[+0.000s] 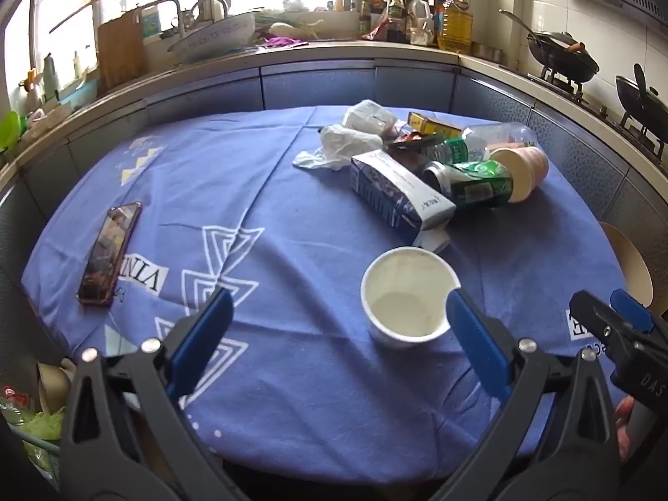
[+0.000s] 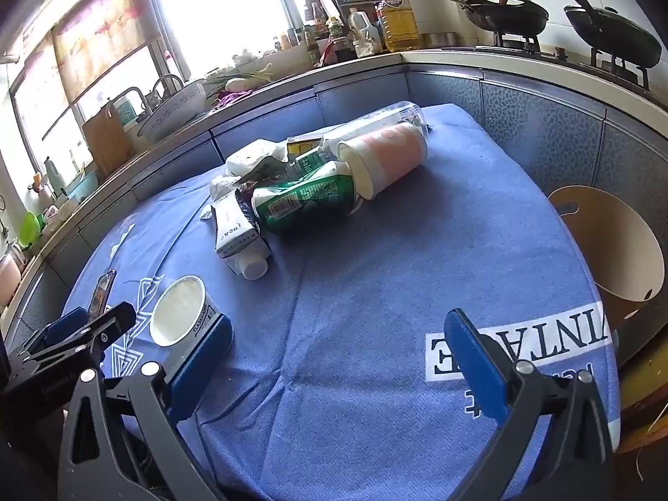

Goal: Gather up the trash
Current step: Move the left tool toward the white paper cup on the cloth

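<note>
Left tool (image 1: 340, 313) wide apart, nothing between the pads, hovering over the blue cloth on the table (image 1: 259, 192). Right tool (image 2: 338, 338) likewise spread wide, empty. White paper cup (image 1: 407, 296) upright on the cloth, just beside the left tool's right pad (contact not discernible). Trash heap further back, toward the cabinets: milk carton (image 1: 396, 192) on its side, crushed green can (image 1: 476, 183) against it, pink-and-white cup (image 1: 522, 171) lying down, clear plastic bottle (image 1: 501, 133), white plastic bags (image 1: 350, 142), small yellow box (image 1: 432, 123). Phone (image 1: 109, 254) flat on the cloth, well apart from the heap. Round bin (image 2: 613, 246) beside the table edge.
</note>
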### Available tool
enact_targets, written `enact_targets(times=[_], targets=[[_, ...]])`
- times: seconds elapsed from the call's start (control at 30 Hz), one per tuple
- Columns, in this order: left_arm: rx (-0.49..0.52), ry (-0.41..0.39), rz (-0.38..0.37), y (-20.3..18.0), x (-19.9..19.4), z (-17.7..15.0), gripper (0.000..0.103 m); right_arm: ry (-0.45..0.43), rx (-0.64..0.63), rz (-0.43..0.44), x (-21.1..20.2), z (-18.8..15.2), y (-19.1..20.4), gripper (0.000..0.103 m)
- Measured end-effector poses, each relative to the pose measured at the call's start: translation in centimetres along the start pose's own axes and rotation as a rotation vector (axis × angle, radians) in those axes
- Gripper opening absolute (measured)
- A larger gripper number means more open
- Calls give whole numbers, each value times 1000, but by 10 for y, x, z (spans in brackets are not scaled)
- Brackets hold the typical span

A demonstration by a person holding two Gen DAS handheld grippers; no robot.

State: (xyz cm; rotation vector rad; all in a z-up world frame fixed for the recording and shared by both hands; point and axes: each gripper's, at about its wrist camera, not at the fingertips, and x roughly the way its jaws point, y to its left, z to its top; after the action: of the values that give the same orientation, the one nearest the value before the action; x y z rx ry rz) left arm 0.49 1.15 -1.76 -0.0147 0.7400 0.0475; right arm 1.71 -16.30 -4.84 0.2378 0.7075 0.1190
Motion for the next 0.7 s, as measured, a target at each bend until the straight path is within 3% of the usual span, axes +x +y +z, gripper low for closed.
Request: enact_targets(times=[0.7], targets=[[14, 25, 4, -2, 5, -1, 98, -2, 8, 7, 1, 2, -5, 100]])
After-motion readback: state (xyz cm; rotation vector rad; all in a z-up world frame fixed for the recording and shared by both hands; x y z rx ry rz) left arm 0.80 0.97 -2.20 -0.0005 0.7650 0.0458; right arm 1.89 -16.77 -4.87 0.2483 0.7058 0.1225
